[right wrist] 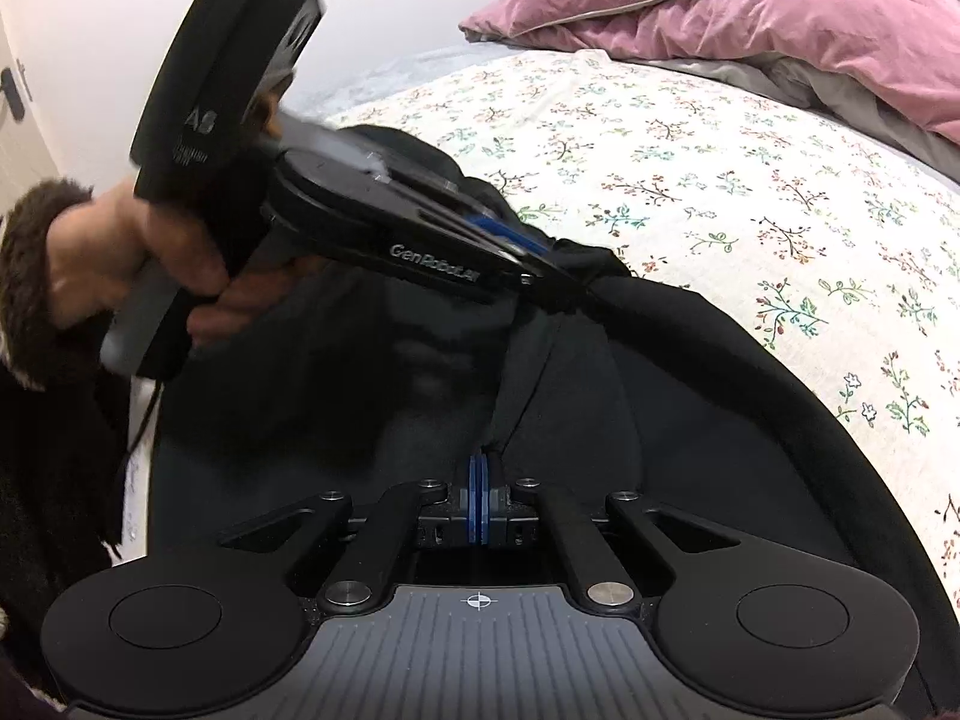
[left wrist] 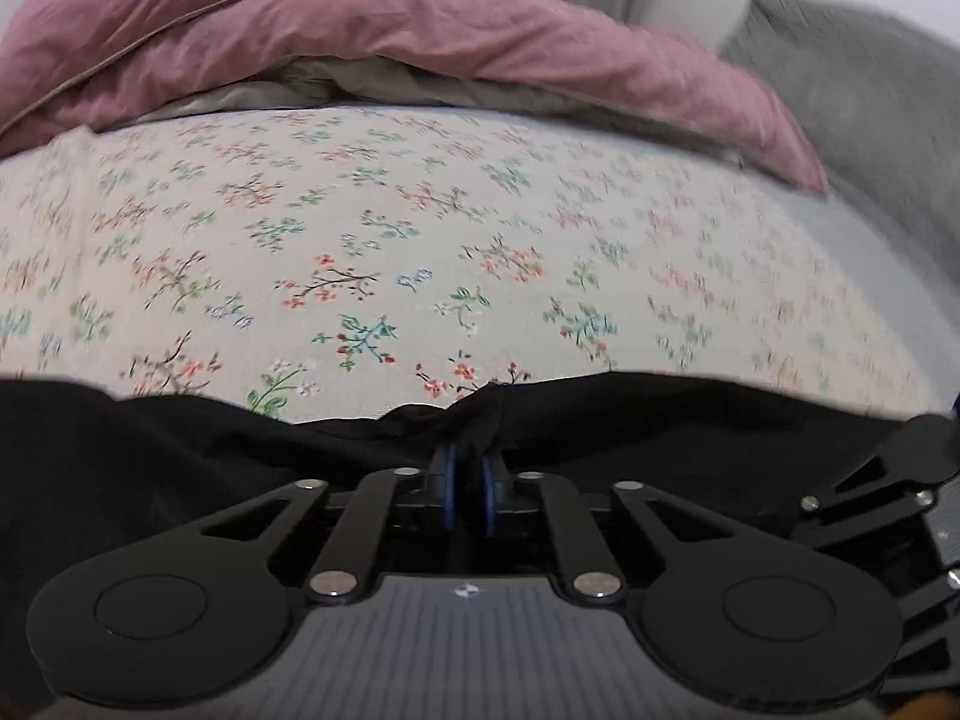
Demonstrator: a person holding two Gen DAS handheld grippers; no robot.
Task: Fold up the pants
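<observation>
Bottom centre of the right wrist view: right gripper (right wrist: 478, 468), blue pads pressed nearly together, pinching a ridge of the black pants (right wrist: 600, 408). Dark cloth spreading from that pinch across the lower half of the frame, lifted and stretched up toward centre. Up there, just right of centre, left gripper (right wrist: 543, 264) reaching in from the left, clamped tight on a bunched corner of the same pants. Left edge, mid-height: left hand (right wrist: 150, 264) wrapped round the grey handle, fuzzy dark cuff (right wrist: 36, 228) behind it.

Over to the left wrist view: bottom centre, left gripper (left wrist: 471, 462) narrowed on a gathered fold, pants (left wrist: 180, 438) hanging as a black band across the lower frame. Lower right edge, a slice of the right gripper (left wrist: 888, 492). Beyond the cloth, floral bedsheet (left wrist: 420, 228) filling mid-frame. Farther up, pink duvet (left wrist: 300, 18) heaped along the top, grey pillow (left wrist: 852, 60) at upper right.
</observation>
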